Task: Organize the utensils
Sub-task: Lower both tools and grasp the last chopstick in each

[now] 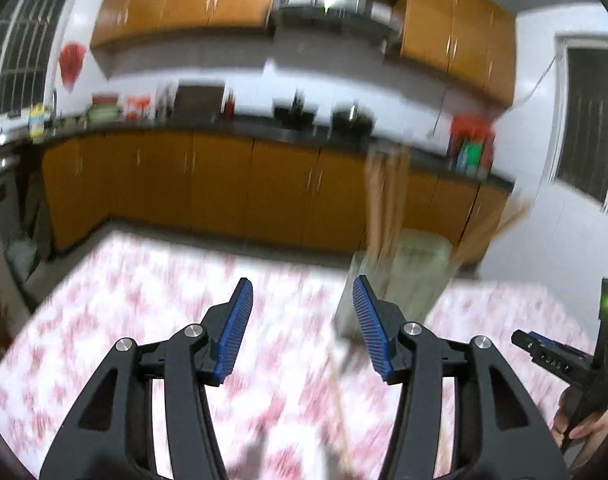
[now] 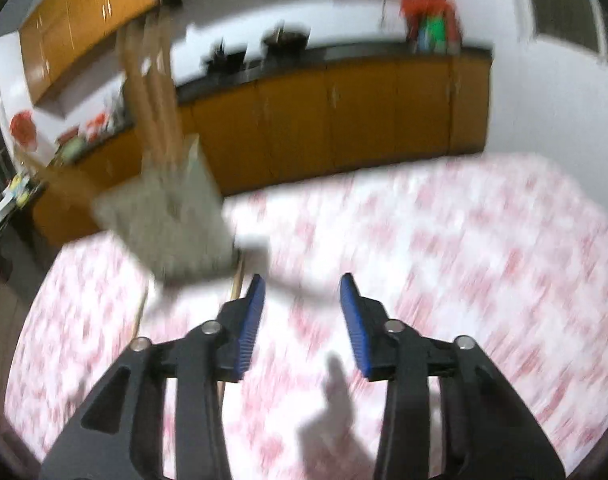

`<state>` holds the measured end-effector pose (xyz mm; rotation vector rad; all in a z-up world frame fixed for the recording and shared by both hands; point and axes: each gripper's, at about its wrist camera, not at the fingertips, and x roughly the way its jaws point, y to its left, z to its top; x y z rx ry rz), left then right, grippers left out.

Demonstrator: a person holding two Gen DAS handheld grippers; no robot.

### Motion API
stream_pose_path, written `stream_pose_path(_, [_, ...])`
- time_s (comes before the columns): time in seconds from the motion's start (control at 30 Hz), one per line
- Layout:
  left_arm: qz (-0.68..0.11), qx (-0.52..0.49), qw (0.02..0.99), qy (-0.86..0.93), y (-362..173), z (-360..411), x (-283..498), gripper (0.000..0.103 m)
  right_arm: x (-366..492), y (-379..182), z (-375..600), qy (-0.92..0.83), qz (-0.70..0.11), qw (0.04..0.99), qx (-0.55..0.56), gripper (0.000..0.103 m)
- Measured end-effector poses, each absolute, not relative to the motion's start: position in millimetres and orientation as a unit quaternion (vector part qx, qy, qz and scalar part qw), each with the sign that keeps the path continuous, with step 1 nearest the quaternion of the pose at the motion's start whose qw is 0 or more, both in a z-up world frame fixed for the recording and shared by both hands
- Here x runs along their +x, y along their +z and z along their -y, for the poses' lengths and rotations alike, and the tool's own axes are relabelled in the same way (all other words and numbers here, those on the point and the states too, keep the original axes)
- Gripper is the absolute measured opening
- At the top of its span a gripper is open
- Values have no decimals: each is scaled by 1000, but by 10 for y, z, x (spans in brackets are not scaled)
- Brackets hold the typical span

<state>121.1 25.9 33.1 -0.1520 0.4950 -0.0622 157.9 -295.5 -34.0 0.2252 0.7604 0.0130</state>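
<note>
The kitchen behind is big and very blurry. Orange cupboards [image 1: 224,184] run along the far wall under a dark counter, and the small things on that counter are too smeared to name.

The worktop [image 1: 124,300] has a cloth with pink and white flowers. Its far edge shows in both views, with floor between it and the cupboards. The near part is cut off by the picture edge. Most of the cloth is bare, so there is lots of room, mainly on the right side in the right wrist view.

A pale holder [image 1: 400,280] stands on the worktop near its far edge. It looks see-through, but the blur hides its true shape. Long wooden sticks [image 1: 384,200] stand in it, pointing up, and some lean out to the right. In the right wrist view the holder [image 2: 176,224] sits to the left.

More thin wooden sticks [image 1: 338,396] lie flat on the cloth, pointing away toward the holder. Part of them is hidden by the gripper.

The left gripper [image 1: 303,328] is spread wide and holds nothing. The right gripper [image 2: 302,320] is spread wide too, empty, just right of a flat stick [image 2: 237,284]. Its side also shows far right in the left wrist view.
</note>
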Motion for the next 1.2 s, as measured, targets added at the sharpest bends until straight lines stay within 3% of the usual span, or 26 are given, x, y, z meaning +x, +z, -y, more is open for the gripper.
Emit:
stream_pose_path(0.1, [-310, -79, 947, -36, -40, -237, 1235, 49, 1455, -645, 2702, 51, -416, 903, 99, 24])
stream_pose_path(0.43, [-385, -46, 919, -69, -585, 70, 1129, 47, 1341, -955, 2215, 100, -456, 882, 60, 21])
stream_pose_path(0.53, [-397, -39, 913, -80, -644, 151, 1130, 47, 1388, -934, 2214, 82, -452, 887, 38, 10])
stream_pose_path(0.97, [-443, -1, 891, -95, -889, 425, 1148, 33, 1526, -960, 2666, 23, -447, 891, 77, 8])
stream_pose_path(1.1, [-442, 24, 893, -78, -904, 454, 1166, 12, 1515, -961, 2658, 26, -446, 892, 76, 8])
stream_pose_path(1.2, [-447, 20, 891, -75, -898, 392, 1265, 8, 1527, -959, 2630, 30, -445, 892, 71, 8])
